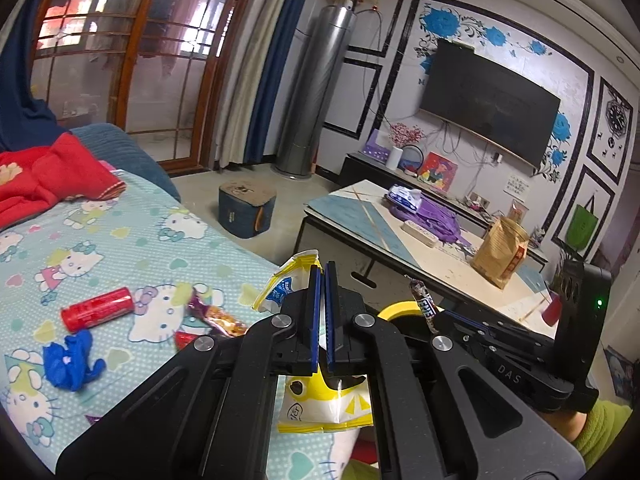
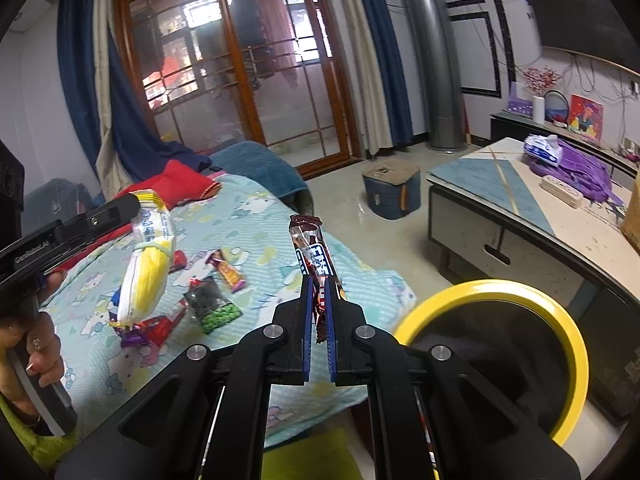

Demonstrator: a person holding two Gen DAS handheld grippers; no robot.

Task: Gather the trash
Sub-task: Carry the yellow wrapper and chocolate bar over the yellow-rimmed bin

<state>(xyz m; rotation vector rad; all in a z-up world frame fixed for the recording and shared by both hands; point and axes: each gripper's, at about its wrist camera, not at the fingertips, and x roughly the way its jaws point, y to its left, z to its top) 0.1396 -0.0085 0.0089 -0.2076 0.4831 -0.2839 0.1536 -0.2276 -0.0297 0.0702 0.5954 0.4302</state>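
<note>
I hold the left gripper (image 1: 322,276) with its jaws clamped on a yellow and white plastic snack wrapper (image 1: 286,286), which hangs above the edge of the bed (image 1: 120,240). The right gripper (image 2: 318,292) has its jaws clamped on a long dark brown candy bar wrapper (image 2: 310,248), which stands up between the blue pads. Near it, on the floor side, I see a black trash bin with a yellow rim (image 2: 520,292), open at the top. On the bed sheet with cat pictures more trash lies: a red cylinder can (image 1: 97,307), a crumpled blue glove (image 1: 72,360), an orange snack packet (image 2: 228,270) and a green pea packet (image 2: 214,304). A hand (image 2: 28,360) grips the left handle.
</note>
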